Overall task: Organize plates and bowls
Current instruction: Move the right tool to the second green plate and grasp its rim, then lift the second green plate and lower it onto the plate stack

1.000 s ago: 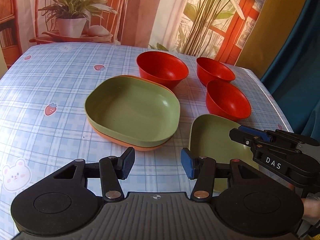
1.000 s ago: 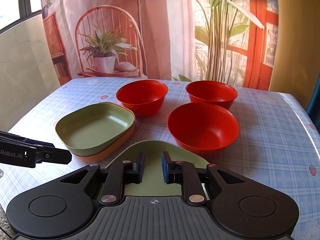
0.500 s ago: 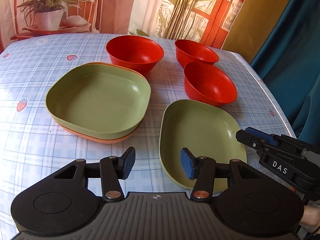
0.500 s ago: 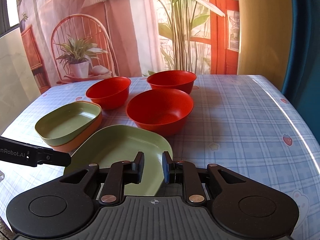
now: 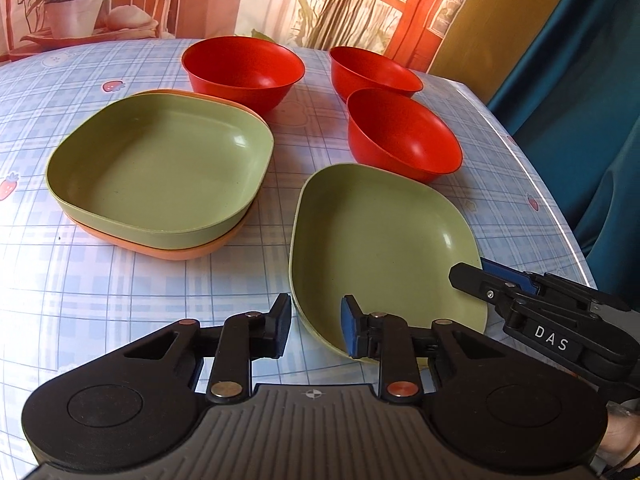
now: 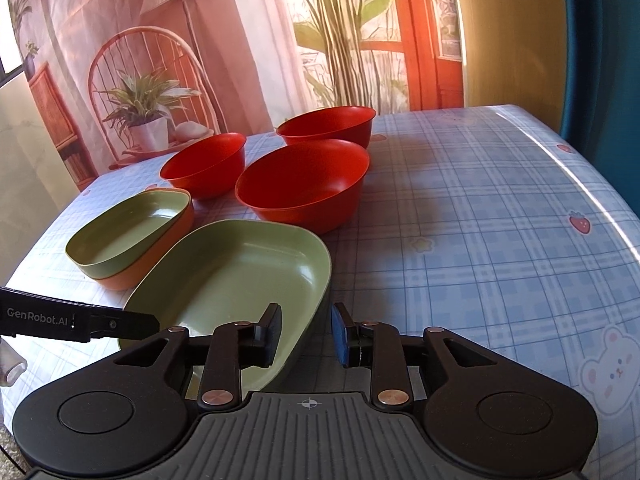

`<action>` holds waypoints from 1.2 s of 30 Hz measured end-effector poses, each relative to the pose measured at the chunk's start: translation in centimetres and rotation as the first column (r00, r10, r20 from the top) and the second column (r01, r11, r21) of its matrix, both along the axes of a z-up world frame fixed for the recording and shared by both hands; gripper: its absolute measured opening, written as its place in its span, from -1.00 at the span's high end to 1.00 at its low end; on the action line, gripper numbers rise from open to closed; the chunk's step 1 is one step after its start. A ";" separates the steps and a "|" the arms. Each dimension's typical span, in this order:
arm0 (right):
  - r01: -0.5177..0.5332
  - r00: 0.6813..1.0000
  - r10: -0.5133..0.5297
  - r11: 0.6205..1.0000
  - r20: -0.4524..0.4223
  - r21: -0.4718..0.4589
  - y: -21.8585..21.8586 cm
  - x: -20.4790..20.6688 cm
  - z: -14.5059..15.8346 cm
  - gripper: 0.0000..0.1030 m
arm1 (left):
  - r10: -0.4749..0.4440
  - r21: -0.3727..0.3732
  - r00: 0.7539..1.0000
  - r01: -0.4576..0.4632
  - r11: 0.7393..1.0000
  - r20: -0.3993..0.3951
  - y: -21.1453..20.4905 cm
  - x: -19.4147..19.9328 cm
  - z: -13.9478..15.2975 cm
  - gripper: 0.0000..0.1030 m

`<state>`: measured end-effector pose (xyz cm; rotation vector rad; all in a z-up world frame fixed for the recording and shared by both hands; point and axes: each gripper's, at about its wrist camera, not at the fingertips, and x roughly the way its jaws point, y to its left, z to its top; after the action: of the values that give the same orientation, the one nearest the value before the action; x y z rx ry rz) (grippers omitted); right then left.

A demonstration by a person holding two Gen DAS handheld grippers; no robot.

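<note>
A loose green plate (image 5: 376,236) lies on the table in front of both grippers; it also shows in the right wrist view (image 6: 236,276). My left gripper (image 5: 316,326) is open, its jaws astride the plate's near-left rim. My right gripper (image 6: 306,332) is open, its jaws astride the plate's near-right rim; it shows from the left wrist (image 5: 496,280). A green plate (image 5: 160,164) sits stacked in an orange plate (image 5: 180,250) to the left. Three red bowls (image 5: 244,68) (image 5: 372,70) (image 5: 404,136) stand behind.
The table (image 6: 480,220) has a blue checked cloth with strawberry and bear prints. Its right edge (image 5: 552,208) runs close to the bowls, with a teal curtain (image 5: 580,80) beyond. A printed backdrop hangs behind the table.
Both grippers moved in on the loose green plate's near rim. The right gripper's jaws have opened wider and now straddle the rim. The plates and bowls have not moved.
</note>
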<state>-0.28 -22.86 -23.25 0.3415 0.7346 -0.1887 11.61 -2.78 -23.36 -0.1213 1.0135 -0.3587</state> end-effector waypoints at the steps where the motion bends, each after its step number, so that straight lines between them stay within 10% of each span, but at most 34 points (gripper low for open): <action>1: -0.005 1.000 0.005 1.000 -0.001 0.005 0.1 0.0 -0.1 0.50 | -0.003 0.002 1.000 0.003 1.000 0.002 0.0 -0.1 0.0 0.45; 36: -0.055 0.998 0.055 0.998 -0.004 -0.006 3.0 2.0 3.9 0.49 | 0.040 -0.057 0.989 -0.032 0.998 0.141 3.6 -2.1 4.7 0.43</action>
<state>1.76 -19.82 -19.31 0.3143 0.7459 -0.1392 9.52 0.82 -18.65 -0.1607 0.8601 -0.3572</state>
